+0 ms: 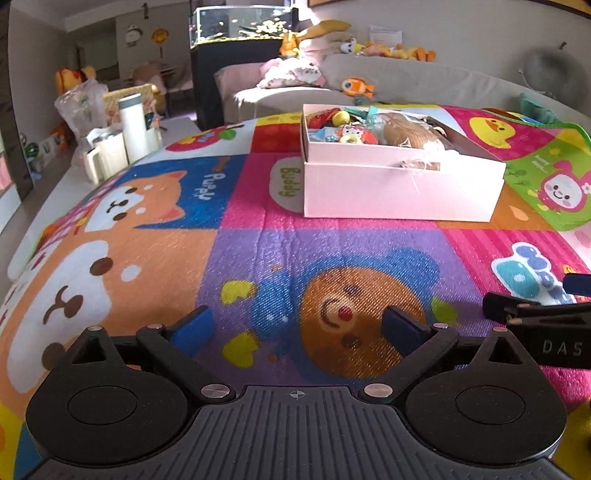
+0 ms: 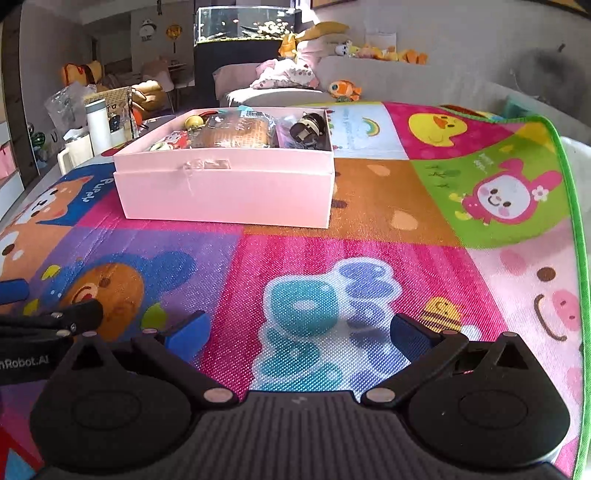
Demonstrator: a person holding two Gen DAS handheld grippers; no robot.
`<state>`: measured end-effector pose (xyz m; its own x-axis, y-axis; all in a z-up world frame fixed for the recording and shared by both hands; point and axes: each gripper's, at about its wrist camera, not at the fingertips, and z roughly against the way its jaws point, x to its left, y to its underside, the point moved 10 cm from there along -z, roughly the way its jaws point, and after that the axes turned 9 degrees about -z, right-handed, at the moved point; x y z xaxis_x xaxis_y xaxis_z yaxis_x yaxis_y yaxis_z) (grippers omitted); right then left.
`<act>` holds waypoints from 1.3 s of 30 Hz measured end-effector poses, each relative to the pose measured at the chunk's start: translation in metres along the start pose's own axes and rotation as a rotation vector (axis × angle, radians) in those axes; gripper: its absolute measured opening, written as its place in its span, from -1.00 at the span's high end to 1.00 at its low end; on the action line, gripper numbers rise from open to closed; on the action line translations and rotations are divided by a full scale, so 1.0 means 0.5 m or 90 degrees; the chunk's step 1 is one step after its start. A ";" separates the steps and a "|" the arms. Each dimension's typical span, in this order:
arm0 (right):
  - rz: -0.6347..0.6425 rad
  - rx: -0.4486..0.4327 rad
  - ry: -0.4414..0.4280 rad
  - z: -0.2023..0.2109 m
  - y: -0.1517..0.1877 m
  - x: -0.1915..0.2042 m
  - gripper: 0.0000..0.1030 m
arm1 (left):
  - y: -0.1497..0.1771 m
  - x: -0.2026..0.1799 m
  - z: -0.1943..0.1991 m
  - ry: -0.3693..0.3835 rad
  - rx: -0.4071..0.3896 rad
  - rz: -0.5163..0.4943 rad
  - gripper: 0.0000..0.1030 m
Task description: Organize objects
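A pale pink box [image 1: 399,188] [image 2: 229,192] stands on a bright cartoon play mat [image 1: 258,254] [image 2: 332,258]. It is filled with small toys, a woven brown item [image 1: 410,133] [image 2: 236,133] in clear wrap and a black round object [image 2: 308,127]. My left gripper [image 1: 299,328] hovers low over the mat's bear picture, open, nothing between its blue pads. My right gripper [image 2: 299,328] is open too, over a teal and blue cartoon patch, empty. Each gripper's tip shows at the edge of the other's view. The box lies well ahead of both.
A white bottle [image 1: 133,125] [image 2: 98,125] and a jug [image 1: 101,157] stand on a low surface left of the mat. A grey sofa [image 1: 424,81] with plush toys runs behind. A fish tank [image 1: 240,26] sits at the back. The mat's green edge [image 2: 576,229] curls at right.
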<state>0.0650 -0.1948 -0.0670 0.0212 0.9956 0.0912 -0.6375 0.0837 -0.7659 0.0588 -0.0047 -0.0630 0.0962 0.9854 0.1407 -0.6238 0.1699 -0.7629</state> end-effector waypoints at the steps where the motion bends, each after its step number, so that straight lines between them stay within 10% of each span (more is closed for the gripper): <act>1: 0.000 0.000 -0.001 0.000 0.000 0.000 -1.00 | -0.001 0.001 0.000 0.000 0.000 0.000 -0.96; 39: -0.016 0.005 -0.014 -0.004 -0.001 -0.005 -1.00 | -0.002 0.000 -0.002 0.002 0.000 0.005 -0.96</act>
<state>0.0668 -0.1970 -0.0682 0.0210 0.9920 0.1248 -0.6436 0.1089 -0.7576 0.0600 -0.0048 -0.0628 0.0943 0.9867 0.1325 -0.6242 0.1623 -0.7642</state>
